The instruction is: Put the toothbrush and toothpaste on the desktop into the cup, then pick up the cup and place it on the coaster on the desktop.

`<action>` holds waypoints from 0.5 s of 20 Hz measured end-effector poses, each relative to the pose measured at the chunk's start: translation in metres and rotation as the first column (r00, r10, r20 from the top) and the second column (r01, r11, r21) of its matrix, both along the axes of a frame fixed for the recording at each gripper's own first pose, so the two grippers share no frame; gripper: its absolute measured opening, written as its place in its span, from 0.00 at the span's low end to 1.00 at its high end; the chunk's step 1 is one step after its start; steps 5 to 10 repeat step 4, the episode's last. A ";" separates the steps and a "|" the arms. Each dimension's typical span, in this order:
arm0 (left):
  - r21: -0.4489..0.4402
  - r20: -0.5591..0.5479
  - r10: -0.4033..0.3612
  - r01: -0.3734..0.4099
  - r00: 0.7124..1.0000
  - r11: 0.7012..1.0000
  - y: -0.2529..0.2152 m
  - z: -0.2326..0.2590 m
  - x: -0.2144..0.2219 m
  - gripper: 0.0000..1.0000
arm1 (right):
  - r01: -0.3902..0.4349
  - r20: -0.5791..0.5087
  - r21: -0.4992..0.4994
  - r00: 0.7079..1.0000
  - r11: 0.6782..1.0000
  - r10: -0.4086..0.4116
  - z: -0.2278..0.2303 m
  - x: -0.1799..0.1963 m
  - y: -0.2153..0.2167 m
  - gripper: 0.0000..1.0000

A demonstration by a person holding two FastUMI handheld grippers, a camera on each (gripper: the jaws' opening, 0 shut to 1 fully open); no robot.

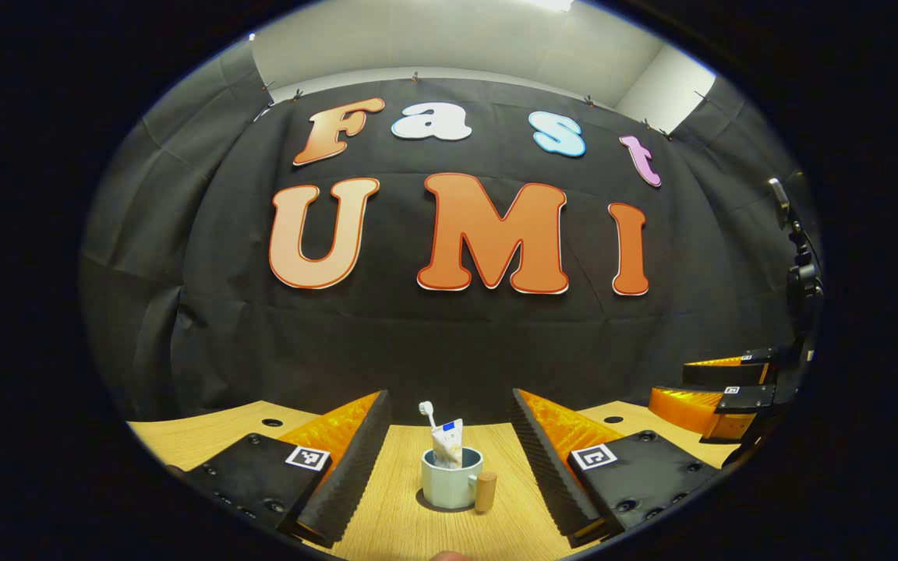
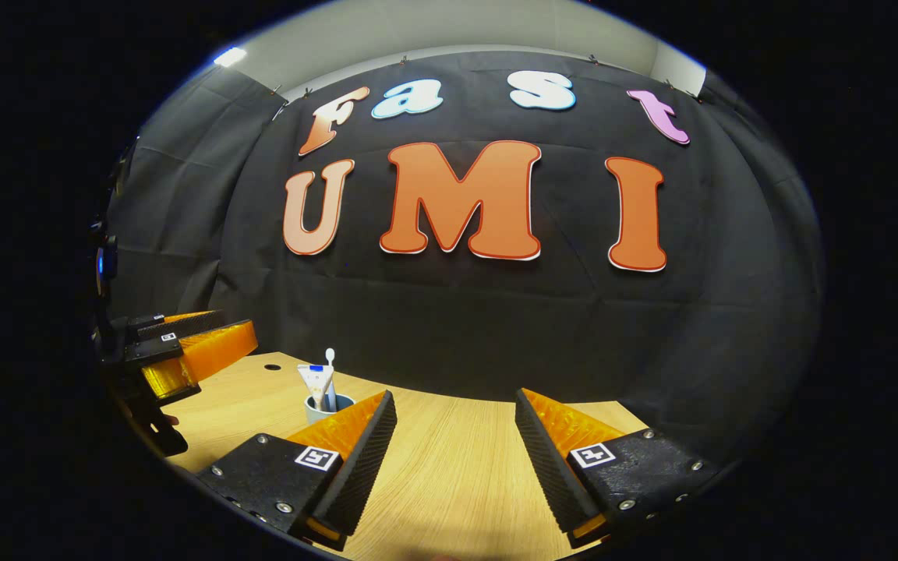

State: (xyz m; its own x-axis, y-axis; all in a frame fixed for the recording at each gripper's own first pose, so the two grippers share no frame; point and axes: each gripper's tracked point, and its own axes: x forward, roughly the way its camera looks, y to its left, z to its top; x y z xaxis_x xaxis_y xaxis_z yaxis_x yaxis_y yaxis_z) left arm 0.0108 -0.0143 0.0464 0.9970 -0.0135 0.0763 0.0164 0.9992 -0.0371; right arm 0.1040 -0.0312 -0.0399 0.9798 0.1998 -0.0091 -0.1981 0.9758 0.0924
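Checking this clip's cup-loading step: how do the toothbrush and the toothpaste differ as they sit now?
The toothbrush is a thin white stick whose bristled head rises highest; the toothpaste is a broad, flat white tube with a blue mark, ending lower. In the left gripper view the toothbrush leans left, while the toothpaste stands closer to upright. Both stand inside the cup on the desktop, touched by neither gripper.

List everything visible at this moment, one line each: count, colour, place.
cup: one, pale grey-green, on the table between the left tongs' fingers
cup handle: one, wooden, on the cup's right side
toothbrush: one, white, standing in the cup
toothpaste: one, white tube, in the cup
table: one, light wood
left tongs: one, orange and black, open, cup in line ahead
right tongs: one, orange and black, open over bare table
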 end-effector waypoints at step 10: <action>0.017 0.001 0.009 -0.009 1.000 1.000 -0.005 0.002 0.002 0.97 | 0.004 0.005 0.003 1.000 1.000 -0.004 0.000 -0.004 -0.010 0.92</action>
